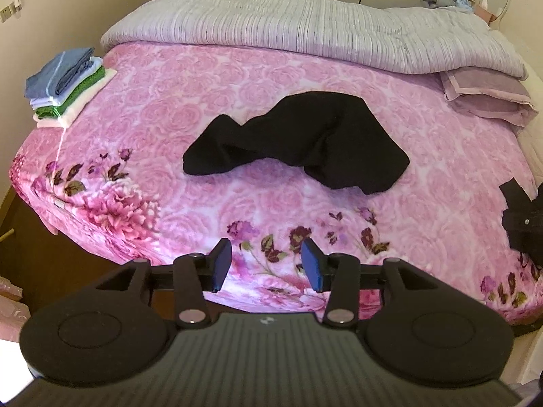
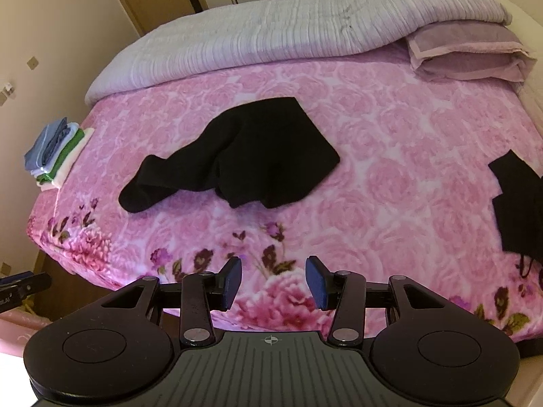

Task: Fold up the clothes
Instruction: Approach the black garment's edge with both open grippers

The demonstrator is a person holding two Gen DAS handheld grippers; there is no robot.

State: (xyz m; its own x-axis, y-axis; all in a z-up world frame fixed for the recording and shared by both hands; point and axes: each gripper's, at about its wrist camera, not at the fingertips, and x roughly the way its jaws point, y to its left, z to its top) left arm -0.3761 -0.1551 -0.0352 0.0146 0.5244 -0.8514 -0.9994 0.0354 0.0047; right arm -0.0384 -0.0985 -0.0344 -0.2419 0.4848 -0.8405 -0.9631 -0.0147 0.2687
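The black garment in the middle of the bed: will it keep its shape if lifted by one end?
Probably not. The black garment lies crumpled in soft folds, so it likely droops. It looks light and should drag easily over the pink blanket.

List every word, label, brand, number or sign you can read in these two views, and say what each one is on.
No text can be read in full.
White letters on the black object at the left edge of the right wrist view: cut off and blurred, unreadable.
Small white emblem on the left gripper's ribbed housing: a symbol, no letters.
Crosshair mark on the right gripper's housing: a symbol, no letters.
The pink floral bedspread, the black garment and the folded stack show no lettering.
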